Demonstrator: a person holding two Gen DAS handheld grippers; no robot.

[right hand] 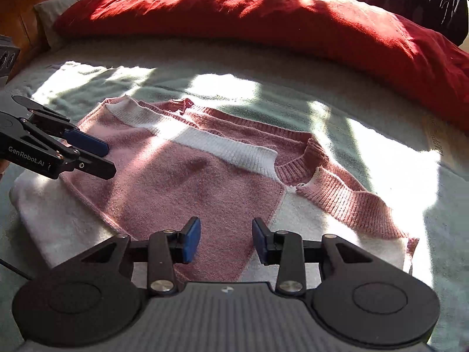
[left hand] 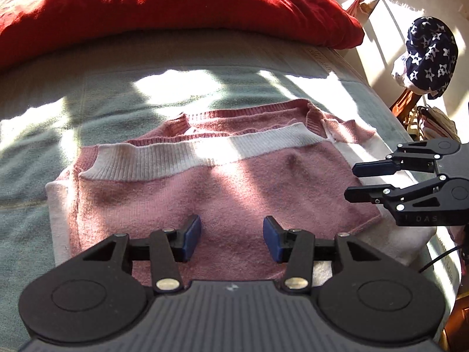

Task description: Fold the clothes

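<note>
Partly shadowed pink sweater (right hand: 181,176), near hem hidden behind right gripper (right hand: 225,239)

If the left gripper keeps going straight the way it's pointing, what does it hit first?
Probably the pink sweater: the left gripper is open, angled down over its folded body, with nothing between. Depth is unclear.

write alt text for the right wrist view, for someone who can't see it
A pink and white sweater lies partly folded on a pale green blanket, with the right gripper open and empty above its near edge. The left gripper reaches in from the left; a red pillow lies behind.
</note>
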